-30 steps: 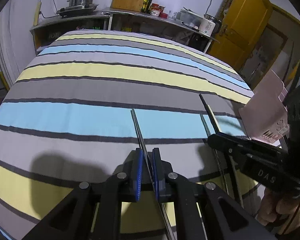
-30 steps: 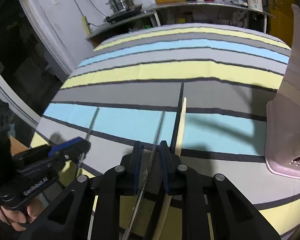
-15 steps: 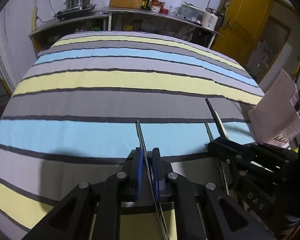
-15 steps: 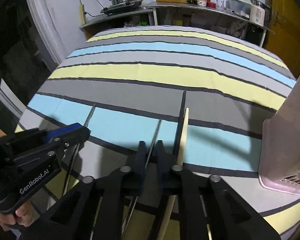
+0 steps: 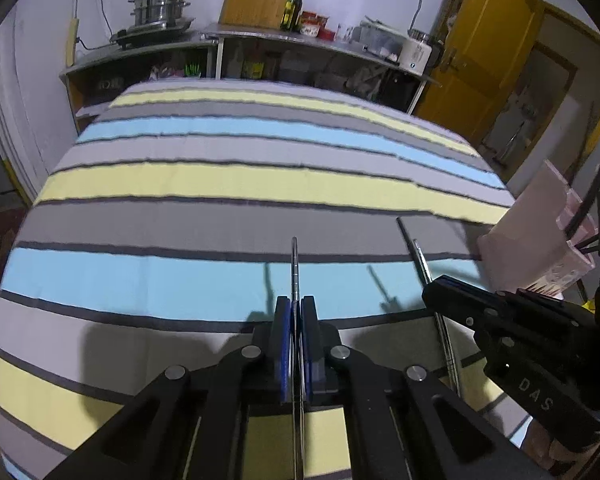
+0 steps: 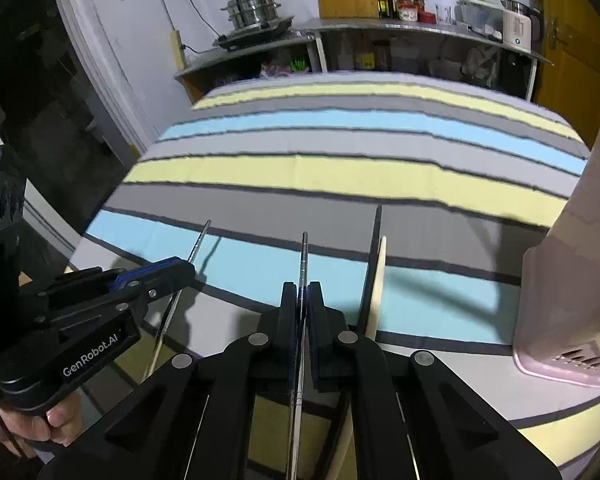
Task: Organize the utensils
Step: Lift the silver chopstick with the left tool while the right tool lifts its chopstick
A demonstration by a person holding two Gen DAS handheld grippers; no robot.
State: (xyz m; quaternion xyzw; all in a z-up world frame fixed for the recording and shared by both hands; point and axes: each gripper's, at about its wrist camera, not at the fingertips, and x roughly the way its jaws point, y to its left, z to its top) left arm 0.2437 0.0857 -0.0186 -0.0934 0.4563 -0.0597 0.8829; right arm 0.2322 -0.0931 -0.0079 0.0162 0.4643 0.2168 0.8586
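Observation:
My left gripper (image 5: 296,304) is shut on a thin metal chopstick (image 5: 294,264) and holds it above the striped cloth. My right gripper (image 6: 302,292) is shut on a second metal chopstick (image 6: 303,256), also lifted. Each gripper shows in the other view: the right one (image 5: 436,286) at the right, the left one (image 6: 184,268) at the left. A black chopstick (image 6: 374,248) and a pale wooden chopstick (image 6: 380,276) lie on the cloth right of my right gripper. A pink utensil holder (image 6: 572,280) stands at the right, with dark utensils in it in the left wrist view (image 5: 540,236).
The table (image 5: 220,176) carries a cloth with grey, blue and yellow stripes. Behind it stands a metal shelf counter (image 5: 260,40) with a steel pot (image 5: 160,4), bottles and a kettle. A yellow door (image 5: 488,40) is at the back right.
Both grippers have risen and levelled out, each keeping its metal chopstick clamped. The chopsticks now cast separate shadows on the blue stripe. The black and wooden chopsticks have stayed on the cloth.

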